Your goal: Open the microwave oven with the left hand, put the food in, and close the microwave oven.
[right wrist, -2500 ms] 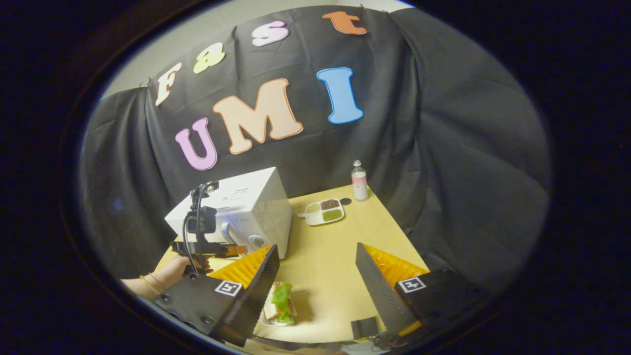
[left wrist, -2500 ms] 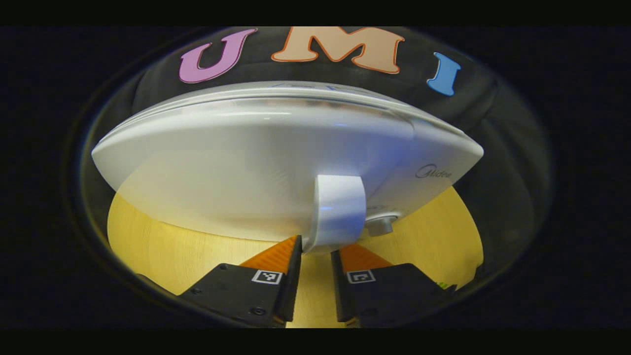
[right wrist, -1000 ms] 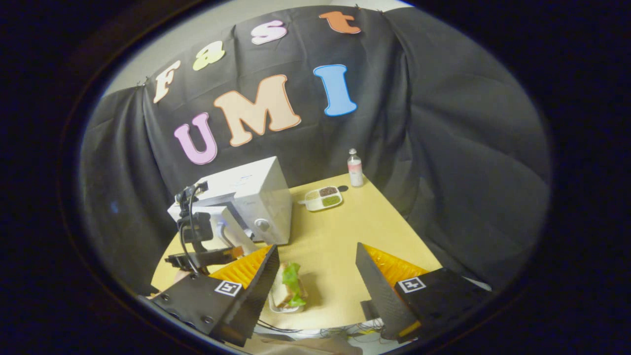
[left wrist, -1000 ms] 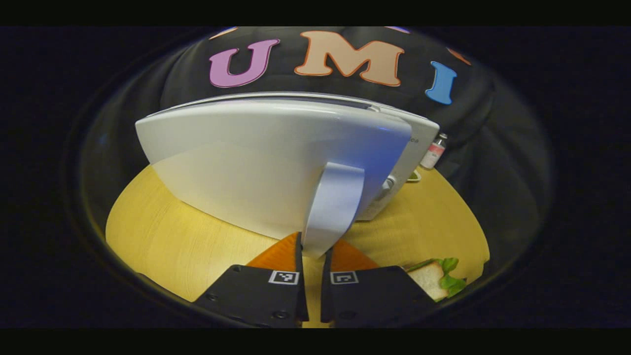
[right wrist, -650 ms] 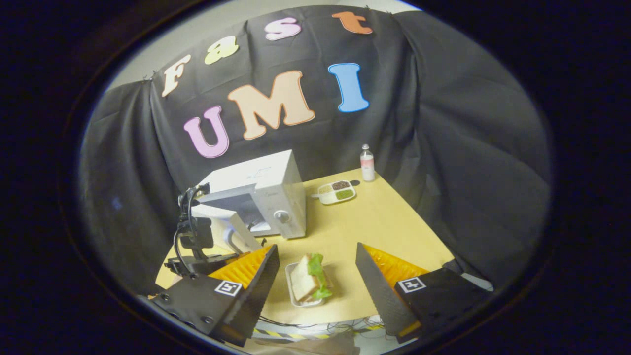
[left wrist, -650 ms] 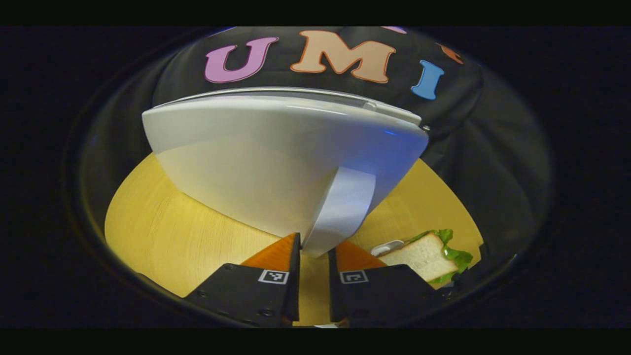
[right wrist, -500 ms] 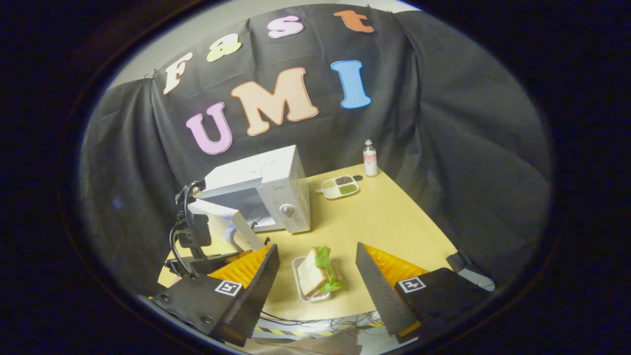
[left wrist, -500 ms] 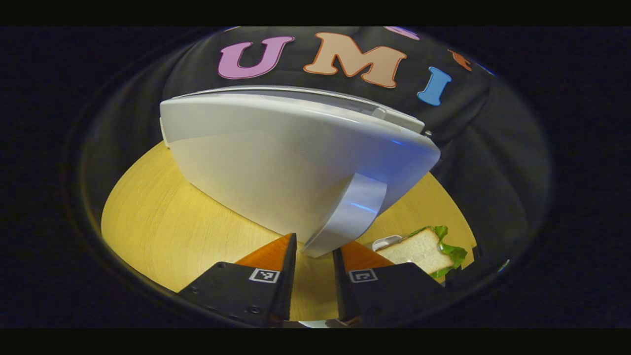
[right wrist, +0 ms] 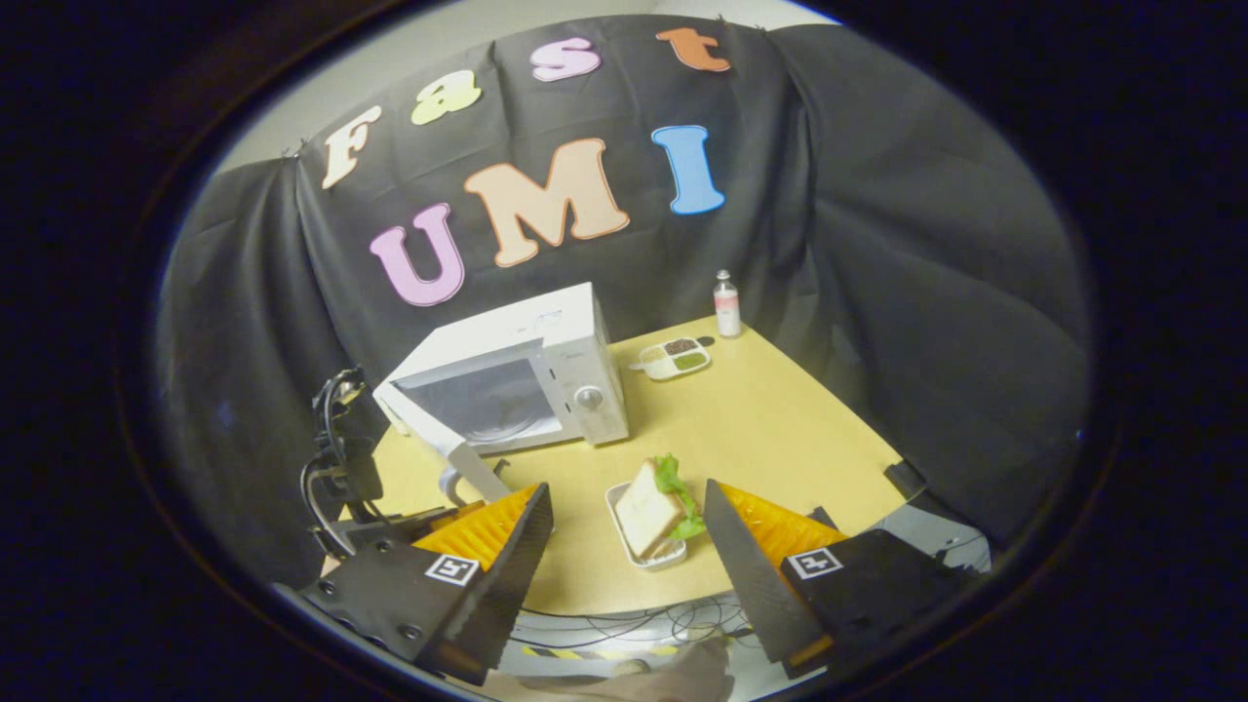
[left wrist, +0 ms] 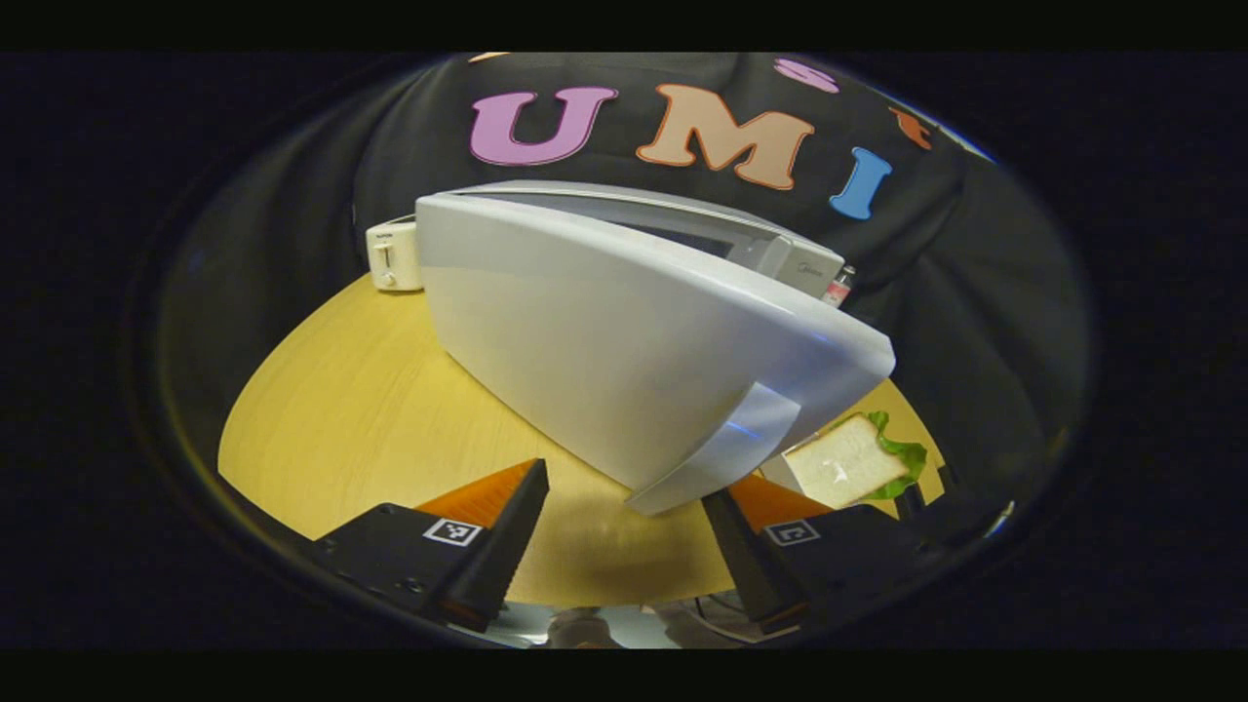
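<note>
The white microwave (right wrist: 575, 361) stands at the back left of the wooden table (right wrist: 770, 429) with its door (left wrist: 624, 351) swung wide open and its cavity (right wrist: 487, 398) showing. In the left gripper view the door's handle (left wrist: 717, 456) hangs just past my left gripper (left wrist: 624, 487), which is open and touches nothing. A sandwich with lettuce (right wrist: 655, 505) lies in a small white tray near the table's front edge. My right gripper (right wrist: 624, 502) hovers open above the sandwich, which shows between its fingers. The sandwich (left wrist: 846, 468) also appears right of the door.
A white toaster (left wrist: 393, 255) sits behind the door at the table's far left. A compartment dish of beans (right wrist: 673, 358) and a small bottle (right wrist: 726, 304) stand at the back right. Cables hang below the front edge.
The left gripper pulled the door open by its handle, then let go and opened. The right gripper moved so that the sandwich lies between its open fingers.
</note>
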Available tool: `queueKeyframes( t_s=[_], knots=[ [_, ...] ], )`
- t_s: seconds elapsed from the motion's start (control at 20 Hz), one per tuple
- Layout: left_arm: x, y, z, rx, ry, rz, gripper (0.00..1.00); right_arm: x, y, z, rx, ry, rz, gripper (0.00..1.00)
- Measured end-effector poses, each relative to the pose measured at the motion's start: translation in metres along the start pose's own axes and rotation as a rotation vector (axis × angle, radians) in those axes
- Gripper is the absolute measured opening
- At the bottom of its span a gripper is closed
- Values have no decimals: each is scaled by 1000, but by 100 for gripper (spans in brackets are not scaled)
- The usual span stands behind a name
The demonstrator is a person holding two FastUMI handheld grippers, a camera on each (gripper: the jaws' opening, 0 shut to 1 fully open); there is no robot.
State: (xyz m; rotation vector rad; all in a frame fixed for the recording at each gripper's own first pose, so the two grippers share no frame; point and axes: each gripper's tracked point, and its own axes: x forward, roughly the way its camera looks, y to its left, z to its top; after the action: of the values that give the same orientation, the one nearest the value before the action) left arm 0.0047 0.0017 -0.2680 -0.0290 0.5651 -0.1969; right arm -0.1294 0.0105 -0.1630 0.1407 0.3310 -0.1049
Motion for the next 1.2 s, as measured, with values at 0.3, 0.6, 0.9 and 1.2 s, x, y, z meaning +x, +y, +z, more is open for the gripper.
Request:
queueKeyframes(
  t_s=[0.3,0.6,0.9,1.2],
  knots=[
    [-44,50,-5,-7,-41,29,100,-28,10,-20,16,-8,-39,98],
    [-70,109,-6,-6,-68,81,100,-50,18,-33,-8,-30,-77,98],
    [-105,176,-9,3,-101,155,98,-57,27,-40,-6,-38,-85,98],
    [-124,227,-12,-58,-117,230,98,-50,27,-51,-45,2,-83,98]
  ],
)
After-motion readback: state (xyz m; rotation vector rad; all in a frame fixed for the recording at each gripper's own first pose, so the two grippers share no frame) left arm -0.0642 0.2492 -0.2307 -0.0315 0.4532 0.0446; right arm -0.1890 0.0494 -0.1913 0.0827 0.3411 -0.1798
